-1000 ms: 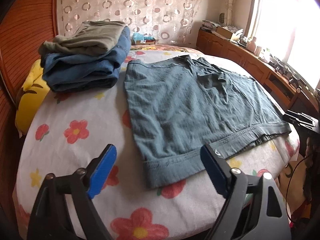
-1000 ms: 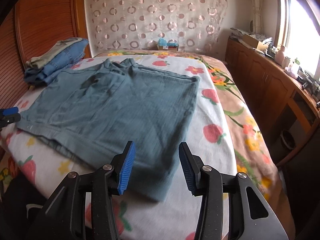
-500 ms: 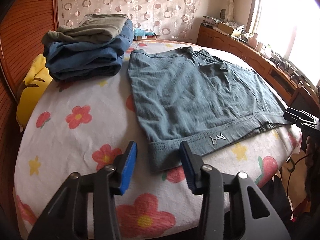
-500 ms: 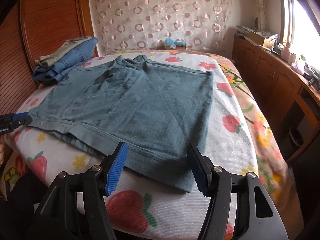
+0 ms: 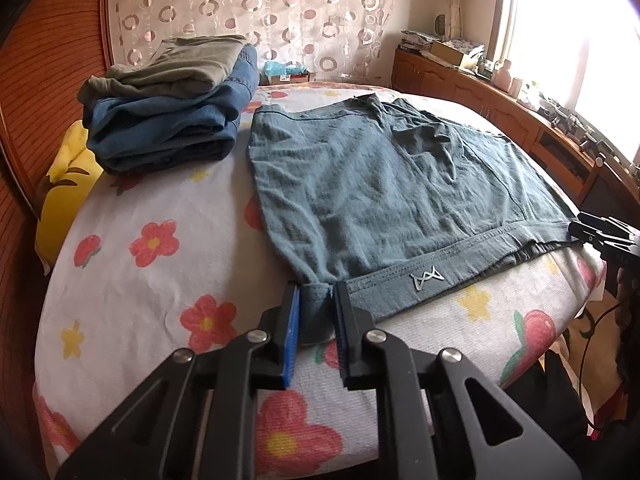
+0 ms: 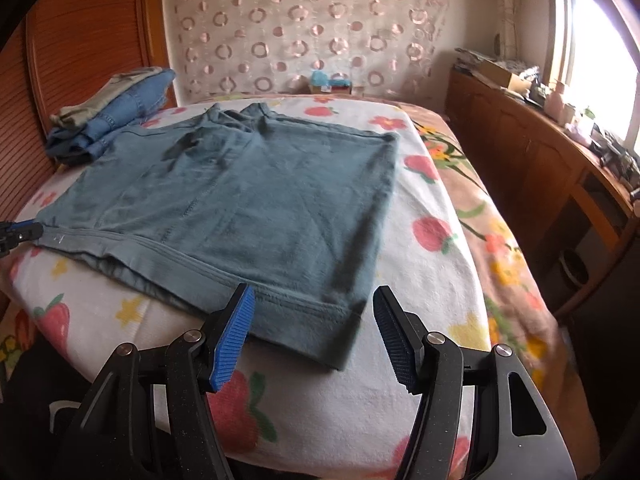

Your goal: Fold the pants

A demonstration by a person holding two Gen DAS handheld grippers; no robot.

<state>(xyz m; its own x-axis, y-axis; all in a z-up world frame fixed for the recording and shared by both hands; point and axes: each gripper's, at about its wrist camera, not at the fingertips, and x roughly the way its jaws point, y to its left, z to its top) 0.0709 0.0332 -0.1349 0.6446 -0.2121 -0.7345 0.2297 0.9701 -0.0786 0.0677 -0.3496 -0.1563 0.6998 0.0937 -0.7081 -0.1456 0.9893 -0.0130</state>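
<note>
Grey-blue pants (image 5: 380,184) lie flat on the flowered bed sheet (image 5: 140,260), waistband toward me with a small metal logo (image 5: 427,279). My left gripper (image 5: 316,292) is closing, and its blue pads pinch the bunched near-left corner of the waistband. In the right wrist view the same pants (image 6: 248,200) reach the bed's near edge. My right gripper (image 6: 314,296) stands open, its fingers either side of the near-right corner without pressing it. Each gripper also shows at the other view's edge: left gripper (image 6: 20,234), right gripper (image 5: 600,232).
A stack of folded clothes (image 5: 168,112) sits at the back left, beside a yellow pillow (image 5: 68,184) and the wooden headboard (image 5: 48,60). A cluttered wooden sideboard (image 6: 540,152) runs along the right under the window. The bed drops off just before the grippers.
The left jaws have drawn in from wide apart onto the waistband's left corner, which now bunches between them. The right jaws have widened and now straddle the right corner.
</note>
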